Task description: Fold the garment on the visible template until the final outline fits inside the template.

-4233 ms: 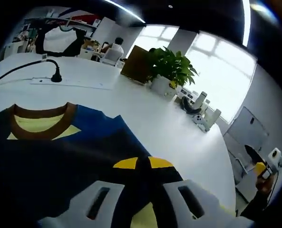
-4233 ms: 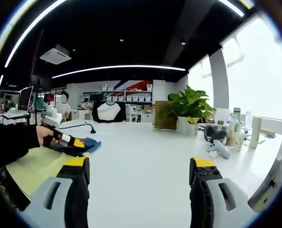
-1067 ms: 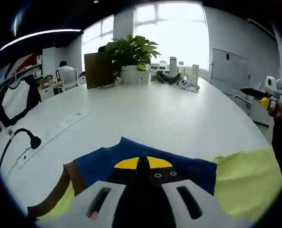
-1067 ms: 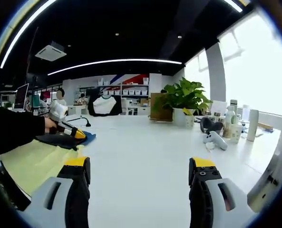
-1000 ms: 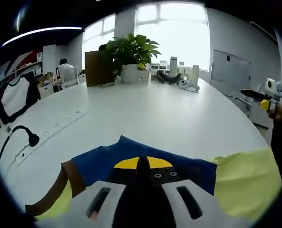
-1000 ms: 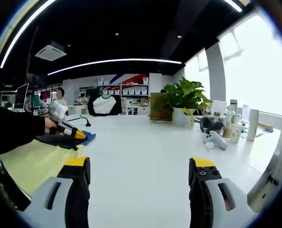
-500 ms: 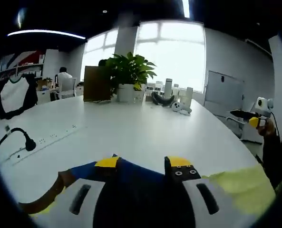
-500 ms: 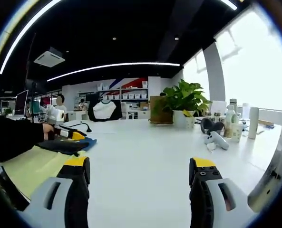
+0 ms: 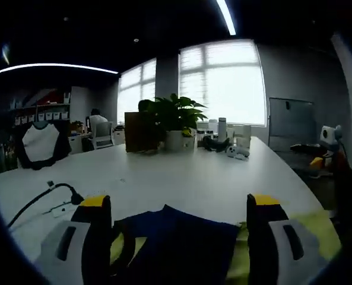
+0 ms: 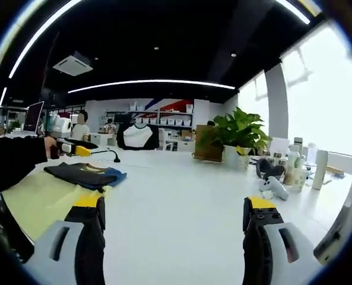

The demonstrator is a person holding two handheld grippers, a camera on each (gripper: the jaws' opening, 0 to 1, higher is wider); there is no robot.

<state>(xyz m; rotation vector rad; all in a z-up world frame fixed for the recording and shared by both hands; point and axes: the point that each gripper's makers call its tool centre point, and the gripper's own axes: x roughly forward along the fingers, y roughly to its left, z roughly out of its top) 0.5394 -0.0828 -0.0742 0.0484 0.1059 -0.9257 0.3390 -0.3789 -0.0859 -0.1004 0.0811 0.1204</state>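
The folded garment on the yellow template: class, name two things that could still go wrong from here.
1. In the right gripper view the garment has a blue edge reaching the yellow template border; it may overhang the outline.
2. The left gripper has its jaws open just above the garment; moving off carelessly could snag the top layer and undo the fold.

- Left gripper (image 9: 178, 237): pale grey jaws, slotted, yellow pads at tips, black inner faces.
- Right gripper (image 10: 173, 237): same build.
- Sleeve (image 10: 9, 163): black, long.
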